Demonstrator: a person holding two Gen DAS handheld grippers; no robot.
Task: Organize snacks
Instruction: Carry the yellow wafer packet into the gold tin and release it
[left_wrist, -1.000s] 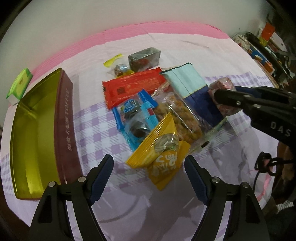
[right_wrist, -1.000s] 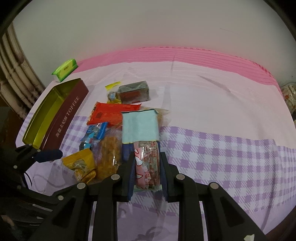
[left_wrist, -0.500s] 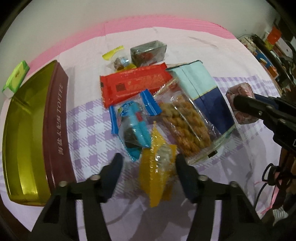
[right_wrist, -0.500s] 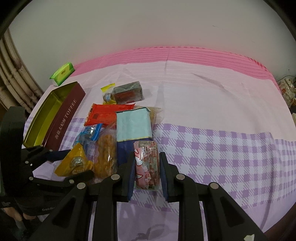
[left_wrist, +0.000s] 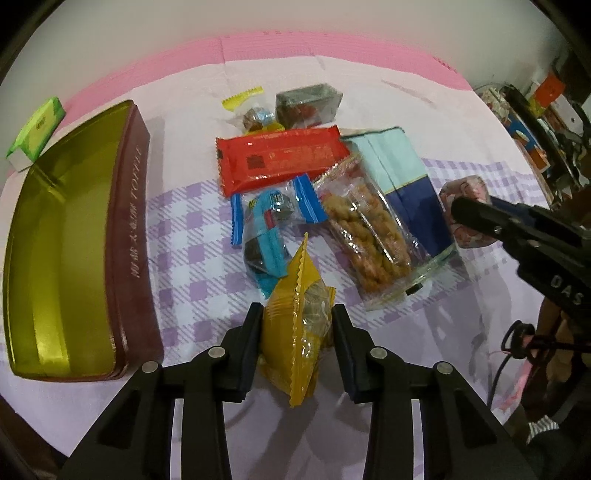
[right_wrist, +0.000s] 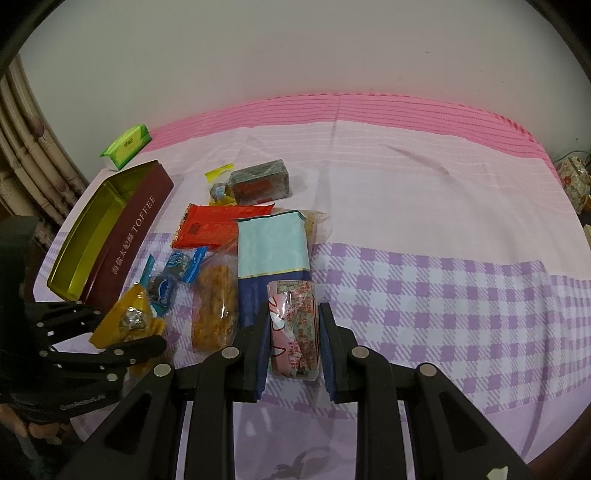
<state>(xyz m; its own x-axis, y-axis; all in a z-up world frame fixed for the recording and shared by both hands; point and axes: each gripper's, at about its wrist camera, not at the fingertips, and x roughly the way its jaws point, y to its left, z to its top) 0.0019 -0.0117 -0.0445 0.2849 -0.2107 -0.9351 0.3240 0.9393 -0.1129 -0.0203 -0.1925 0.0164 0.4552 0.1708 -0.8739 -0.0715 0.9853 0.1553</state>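
Observation:
My left gripper (left_wrist: 296, 311) is closing on a yellow snack packet (left_wrist: 295, 339); both pads press its sides and it stands on edge. My right gripper (right_wrist: 294, 310) is shut on a pink-and-white wrapped snack (right_wrist: 295, 332) resting on the cloth. Between them lie a clear bag of fried twists (left_wrist: 369, 225) with a teal-and-navy label, a blue packet (left_wrist: 266, 229), a red packet (left_wrist: 280, 158), a dark packet (left_wrist: 308, 103) and a small candy (left_wrist: 255, 118). An open maroon toffee tin (left_wrist: 127, 221) with a gold inside sits to the left.
A green tissue pack (left_wrist: 35, 129) lies beyond the tin's far end. The pink and purple-checked tablecloth (right_wrist: 443, 295) stretches bare to the right. Cluttered shelves (left_wrist: 535, 110) stand past the table's right edge, and a black cable (left_wrist: 517, 339) hangs by the right hand.
The left jaws went from wide apart to pressing the yellow packet, which tipped from flat up onto its edge. The right gripper kept still on the pink snack.

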